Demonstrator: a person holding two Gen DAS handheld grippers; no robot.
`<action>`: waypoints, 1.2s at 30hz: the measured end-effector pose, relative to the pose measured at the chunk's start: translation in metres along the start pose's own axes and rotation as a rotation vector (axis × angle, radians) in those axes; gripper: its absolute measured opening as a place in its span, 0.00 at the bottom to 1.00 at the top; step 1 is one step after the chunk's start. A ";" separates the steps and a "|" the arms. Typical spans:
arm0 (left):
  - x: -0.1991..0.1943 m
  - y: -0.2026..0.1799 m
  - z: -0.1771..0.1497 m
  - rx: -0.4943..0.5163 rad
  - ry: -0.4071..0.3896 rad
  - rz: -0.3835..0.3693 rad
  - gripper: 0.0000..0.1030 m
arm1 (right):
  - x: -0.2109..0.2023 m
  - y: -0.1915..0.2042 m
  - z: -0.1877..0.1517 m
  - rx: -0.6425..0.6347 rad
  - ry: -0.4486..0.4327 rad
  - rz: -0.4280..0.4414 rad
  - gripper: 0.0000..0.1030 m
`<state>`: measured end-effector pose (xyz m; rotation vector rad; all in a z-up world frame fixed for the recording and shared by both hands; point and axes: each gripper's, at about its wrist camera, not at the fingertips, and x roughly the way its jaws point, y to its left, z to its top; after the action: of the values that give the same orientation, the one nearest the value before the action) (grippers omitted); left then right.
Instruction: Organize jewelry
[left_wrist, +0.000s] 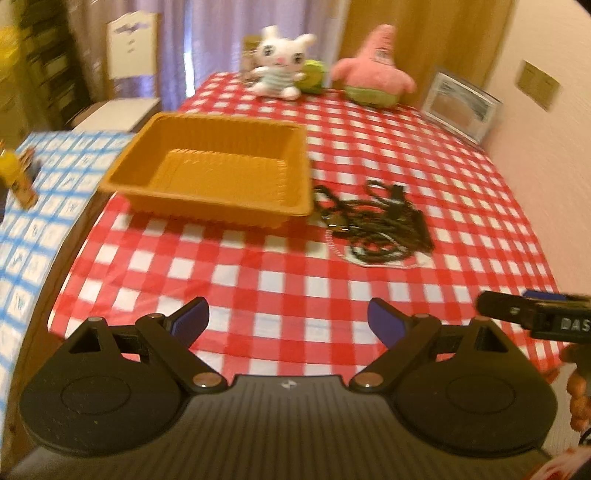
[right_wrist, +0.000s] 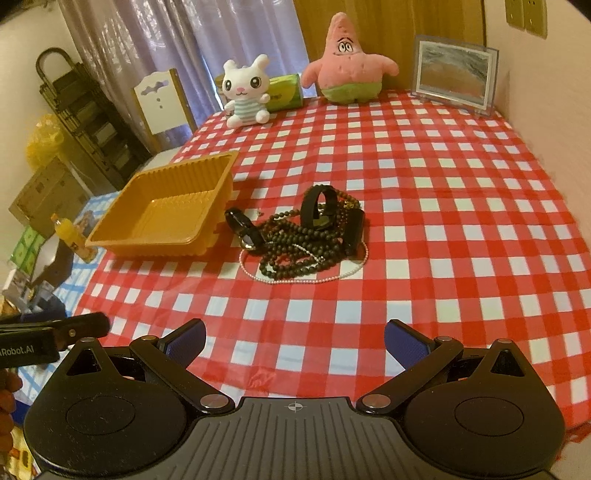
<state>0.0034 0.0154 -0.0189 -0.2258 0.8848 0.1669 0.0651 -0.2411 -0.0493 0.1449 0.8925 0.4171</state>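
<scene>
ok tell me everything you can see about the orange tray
The orange tray is a shallow rectangular container that looks like thin ribbed plastic, with a flat rim and a raised step across its floor. It sits upright and empty on the red checked tablecloth, near the left edge, right beside the jewelry pile.

Home room, checked tablecloth (right_wrist: 424, 206), plush toys (right_wrist: 347, 62), curtains (right_wrist: 177, 40), picture frame (right_wrist: 455, 72)

table (right_wrist: 443, 229) w/ red check cloth | on it: tray (right_wrist: 168, 206), jewelry pile (right_wrist: 303, 236), 2 plushies (right_wrist: 347, 62), frame (right_wrist: 454, 75)
</scene>
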 end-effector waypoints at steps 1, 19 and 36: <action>0.004 0.009 -0.001 -0.025 -0.007 0.009 0.85 | 0.004 -0.003 0.001 0.001 -0.004 0.002 1.00; 0.090 0.149 0.053 -0.218 -0.144 0.076 0.76 | 0.092 0.014 0.052 0.112 -0.075 -0.103 0.99; 0.159 0.209 0.081 -0.317 -0.265 0.028 0.60 | 0.133 0.030 0.074 0.162 -0.051 -0.205 0.95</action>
<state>0.1131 0.2464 -0.1204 -0.4759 0.5950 0.3554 0.1876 -0.1551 -0.0912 0.2095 0.8811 0.1495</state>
